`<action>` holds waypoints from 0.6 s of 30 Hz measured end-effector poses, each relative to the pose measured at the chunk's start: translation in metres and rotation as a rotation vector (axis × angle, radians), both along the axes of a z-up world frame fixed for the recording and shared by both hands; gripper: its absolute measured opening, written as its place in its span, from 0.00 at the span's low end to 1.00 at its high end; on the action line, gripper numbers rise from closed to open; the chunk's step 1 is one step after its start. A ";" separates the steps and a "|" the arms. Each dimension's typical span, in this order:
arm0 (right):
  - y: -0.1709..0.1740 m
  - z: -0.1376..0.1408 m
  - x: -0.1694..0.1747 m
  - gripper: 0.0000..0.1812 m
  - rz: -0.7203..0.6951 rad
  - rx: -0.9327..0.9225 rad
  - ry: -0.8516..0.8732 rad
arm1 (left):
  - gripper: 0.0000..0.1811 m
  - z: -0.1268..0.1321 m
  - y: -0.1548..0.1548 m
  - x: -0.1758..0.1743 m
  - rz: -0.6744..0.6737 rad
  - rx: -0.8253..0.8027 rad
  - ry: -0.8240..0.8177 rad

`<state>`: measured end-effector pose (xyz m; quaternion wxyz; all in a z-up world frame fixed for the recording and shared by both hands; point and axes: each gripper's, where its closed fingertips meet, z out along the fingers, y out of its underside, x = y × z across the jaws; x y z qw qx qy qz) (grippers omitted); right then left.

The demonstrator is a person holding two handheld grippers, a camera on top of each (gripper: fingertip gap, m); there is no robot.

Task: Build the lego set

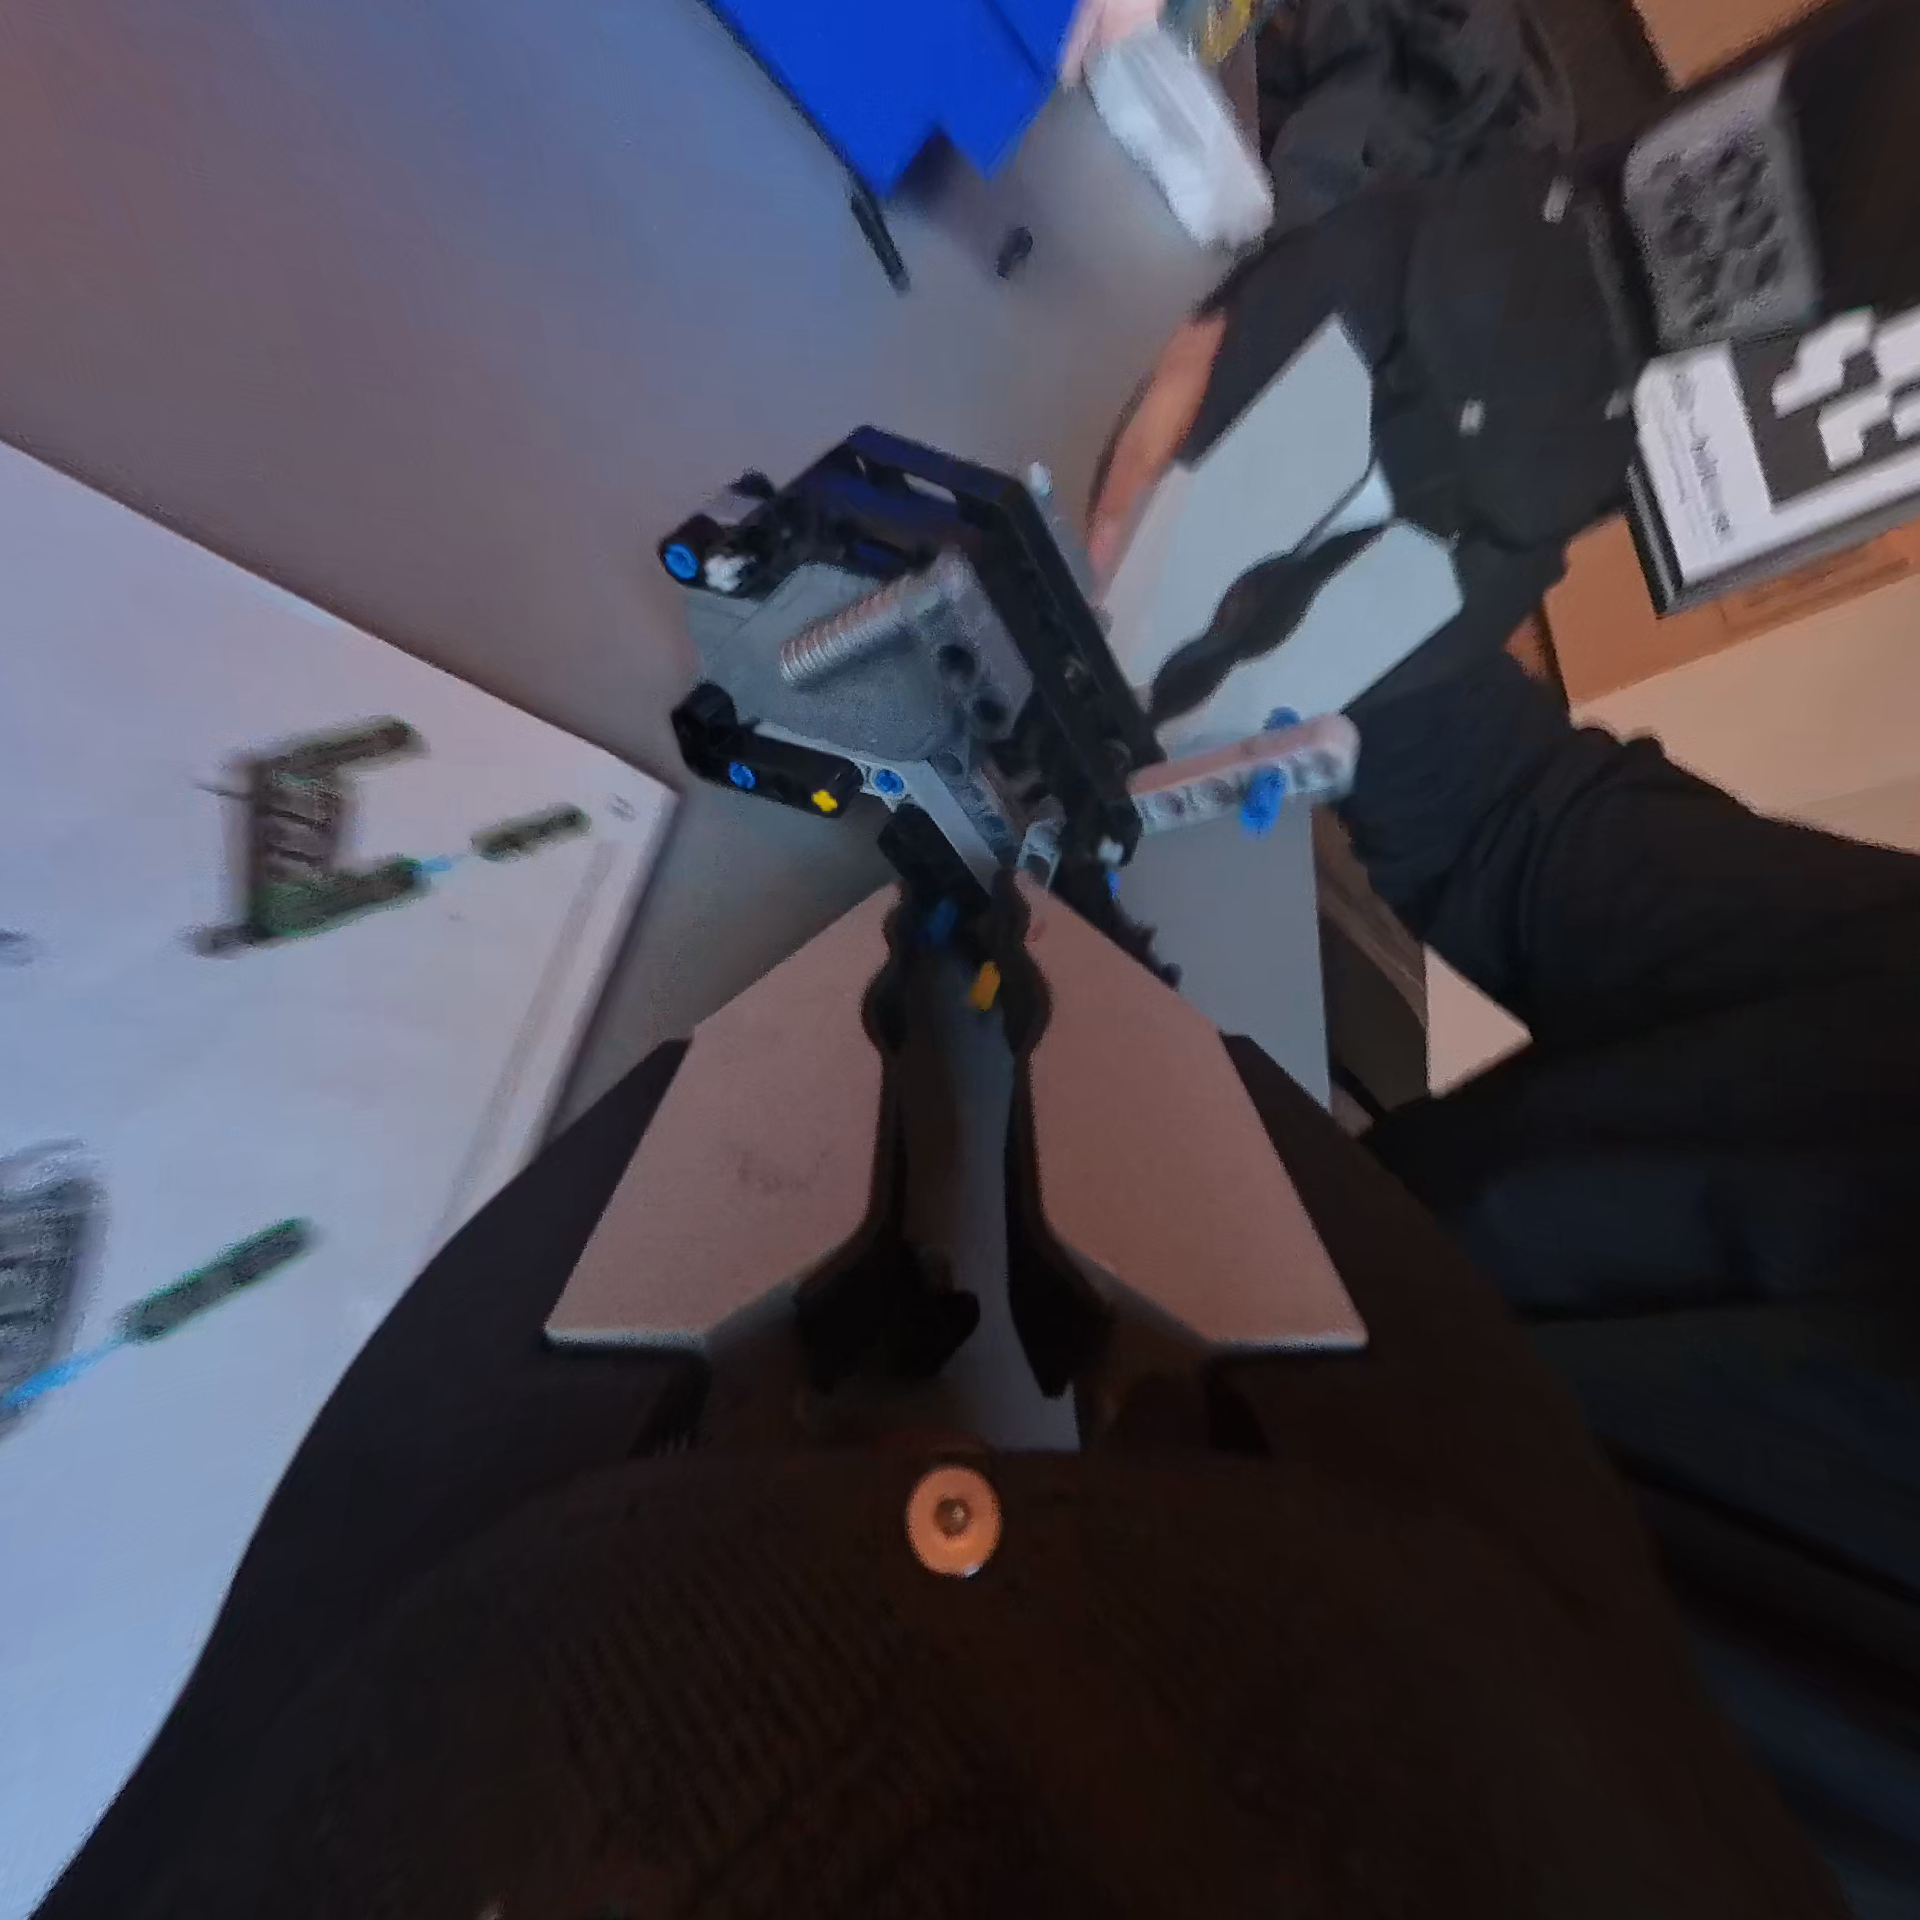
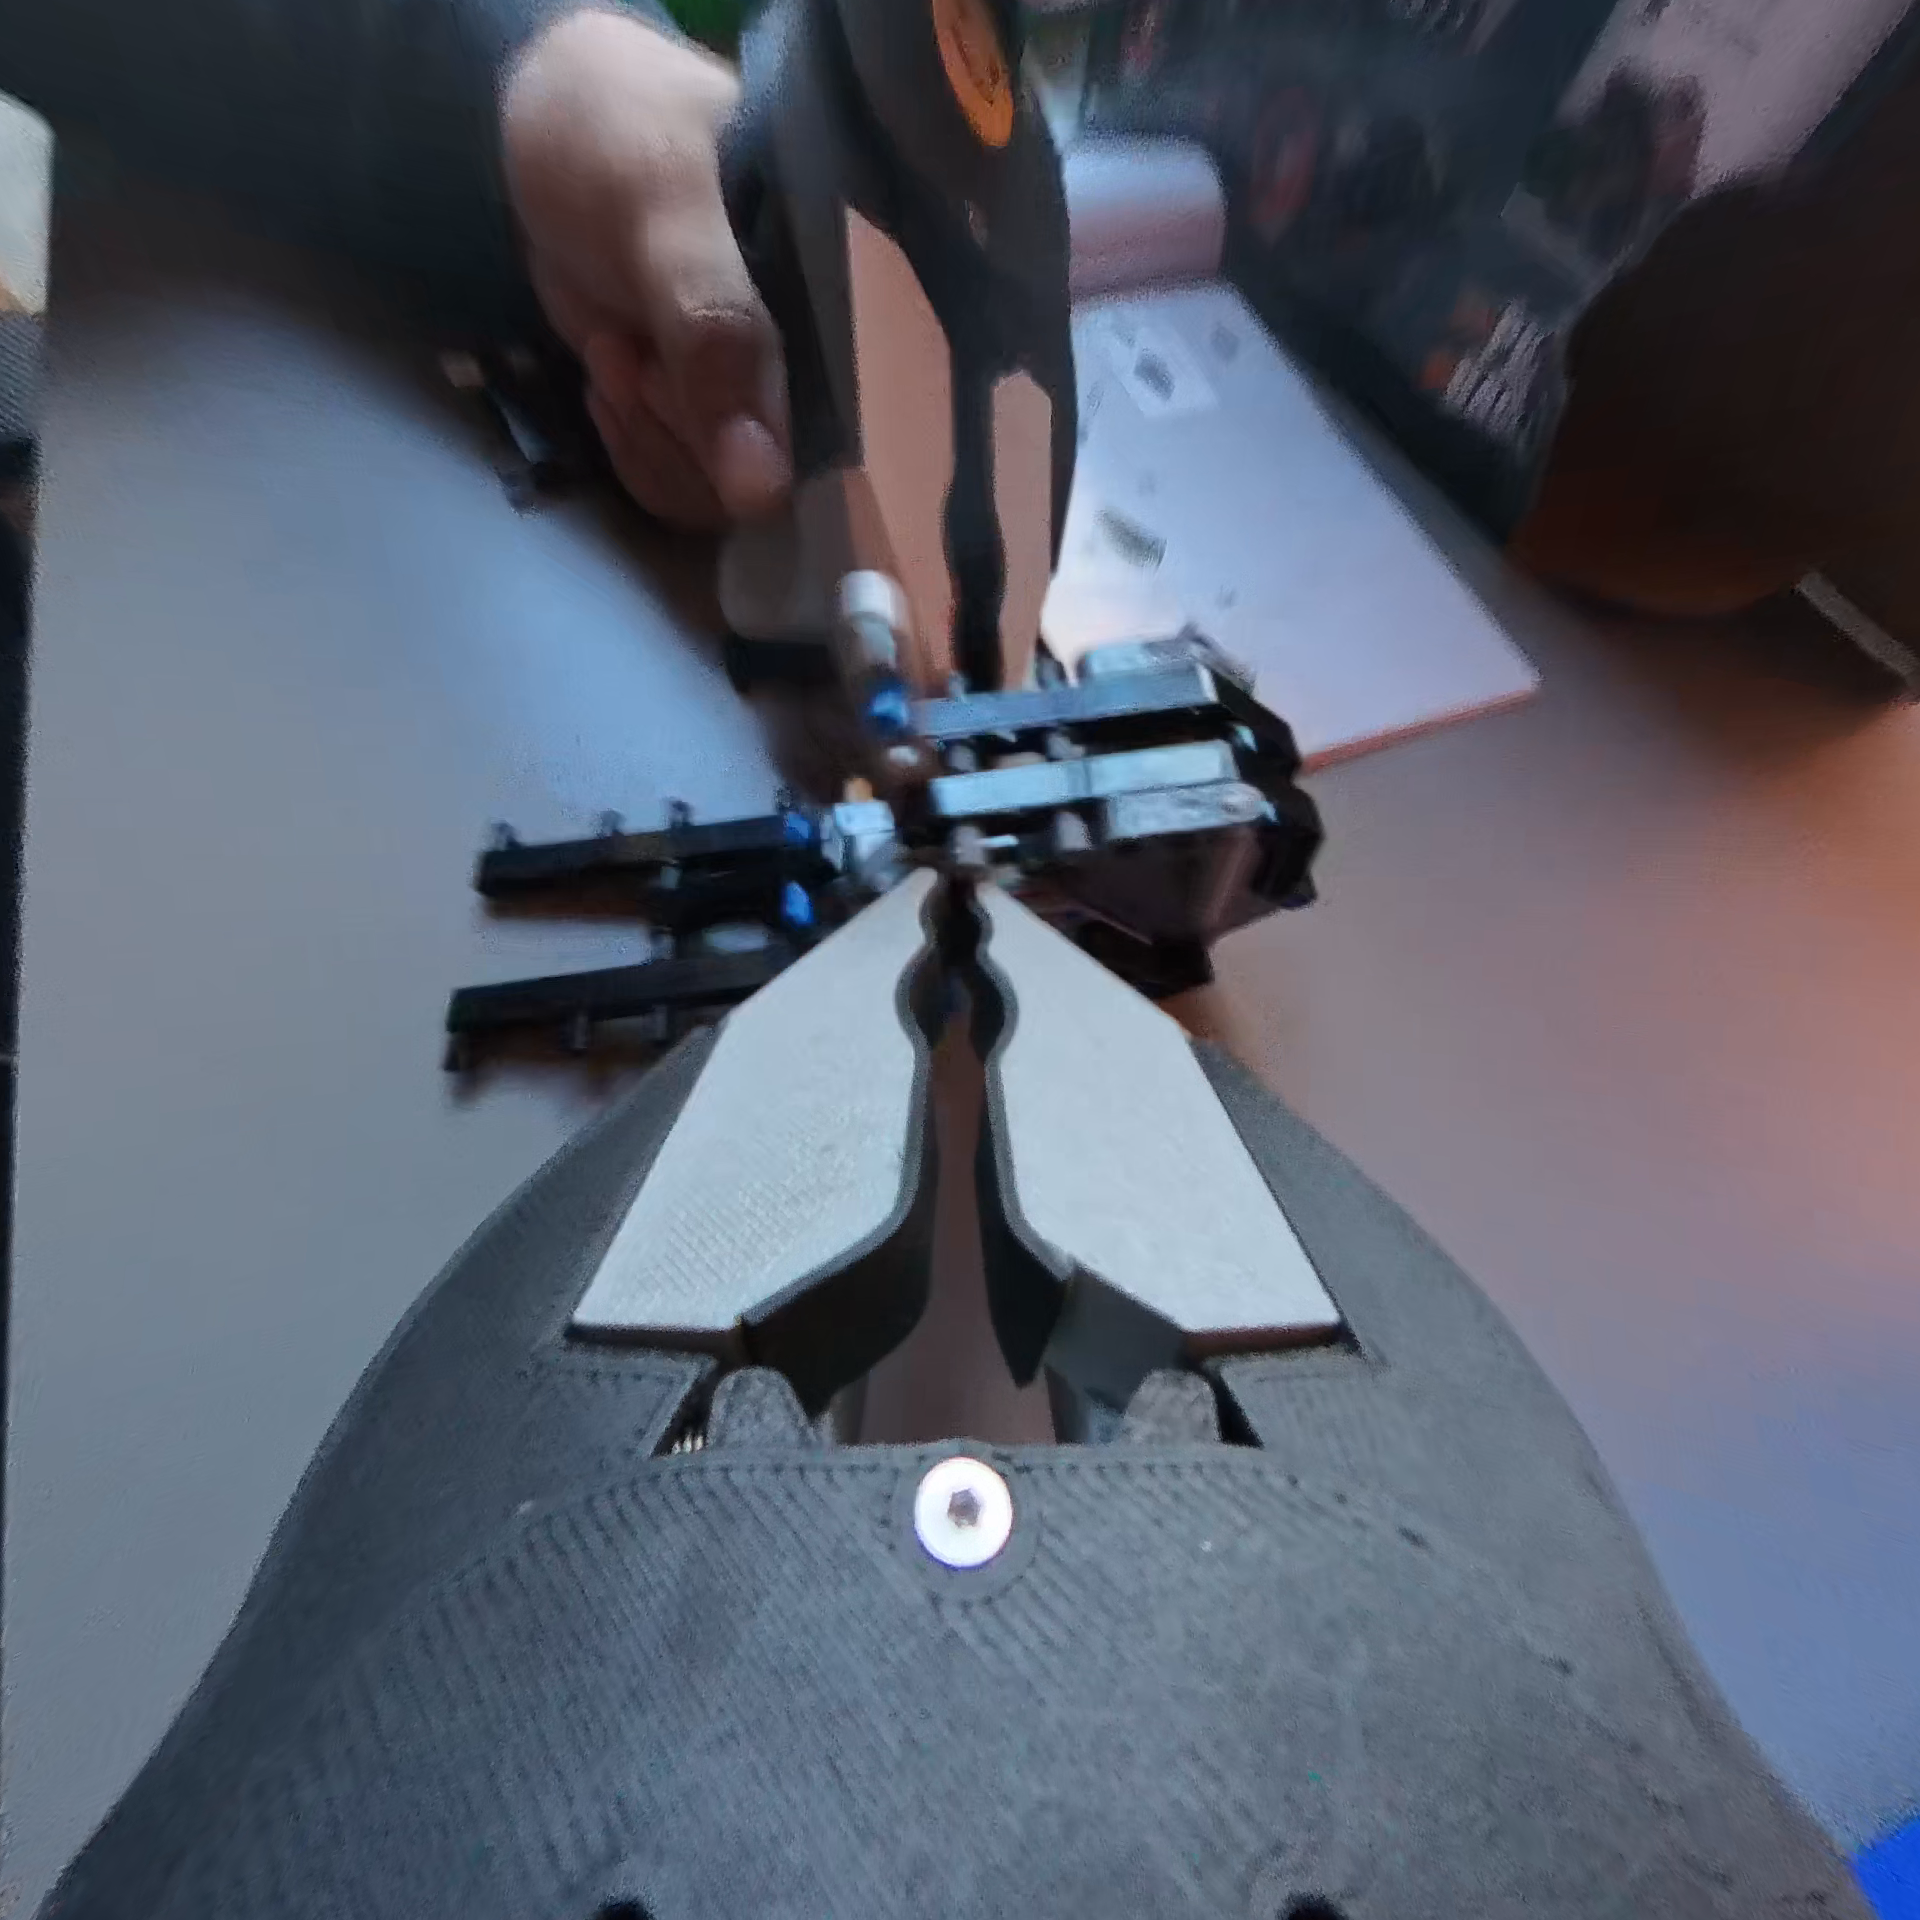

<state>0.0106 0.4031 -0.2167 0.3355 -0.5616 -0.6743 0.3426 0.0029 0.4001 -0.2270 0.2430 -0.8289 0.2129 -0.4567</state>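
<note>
Gripping lego assembly (image 1: 894,665), both tongs (image 1: 961,925) closed.

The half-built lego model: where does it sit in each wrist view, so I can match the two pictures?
Left wrist view: the lego model is at centre, just above the left tool, which is clamped on its lower end.
Right wrist view: it lies at centre, just beyond the right tool, whose tips meet at its near edge.
Shared landmark: the open instruction booklet on the table.
</note>
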 end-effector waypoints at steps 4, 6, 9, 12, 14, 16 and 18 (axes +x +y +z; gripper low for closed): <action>0.007 0.004 0.004 0.00 -0.028 0.019 0.015 | 0.06 0.000 0.006 -0.001 0.034 -0.014 -0.009; 0.013 0.016 0.011 0.00 -0.049 -0.007 0.076 | 0.06 0.000 0.009 -0.003 0.044 -0.026 -0.017; 0.019 0.016 0.024 0.00 -0.070 -0.039 0.073 | 0.07 0.000 0.007 -0.002 0.030 -0.011 -0.007; 0.016 0.003 0.027 0.01 -0.047 -0.039 -0.004 | 0.07 0.000 0.007 -0.002 0.031 -0.013 -0.007; 0.016 -0.006 0.027 0.01 -0.044 -0.004 -0.050 | 0.07 0.000 0.007 -0.002 0.033 -0.011 -0.006; 0.010 -0.008 0.025 0.00 -0.015 -0.001 -0.054 | 0.07 -0.001 0.007 -0.002 0.032 -0.010 -0.004; 0.009 -0.008 0.023 0.00 -0.014 0.005 -0.053 | 0.07 -0.001 0.007 -0.002 0.030 -0.012 -0.004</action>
